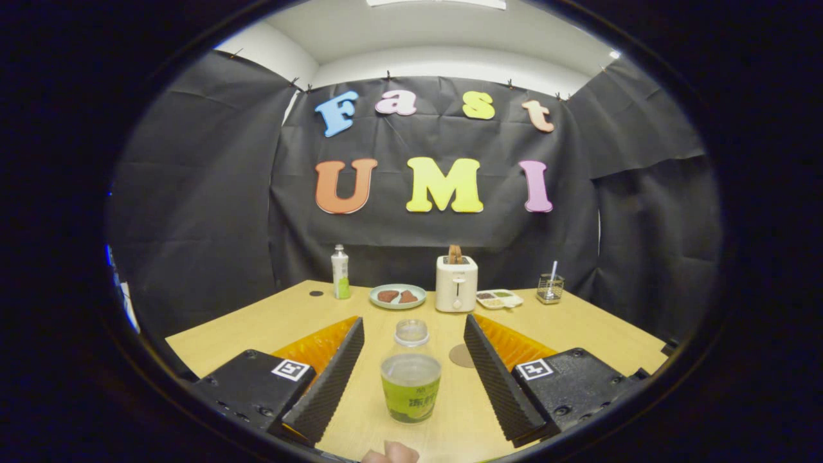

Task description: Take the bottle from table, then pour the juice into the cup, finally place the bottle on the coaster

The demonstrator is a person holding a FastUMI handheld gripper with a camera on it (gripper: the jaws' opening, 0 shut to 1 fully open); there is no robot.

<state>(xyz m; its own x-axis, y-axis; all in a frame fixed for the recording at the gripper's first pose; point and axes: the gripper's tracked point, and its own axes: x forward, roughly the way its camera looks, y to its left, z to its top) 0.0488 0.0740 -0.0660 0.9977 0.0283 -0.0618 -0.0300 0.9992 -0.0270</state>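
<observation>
Wooden table [270,321] — bottle [411,379] untouched between spread gripper [411,366] fingers.

Gripper [411,360]: fingers spread wide, bottle [411,379] upright between them, free gap on each side. Coaster [461,355] just beyond, against the right finger. Bare table [289,315] ahead. Far row blocks the back: second bottle [340,272], plate [397,296], toaster [456,283], tray [499,298], wire cup [550,288].

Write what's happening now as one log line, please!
gripper: open, around bottle, not touching | bottle: upright on table | coaster: bare | step: grasp next
</observation>
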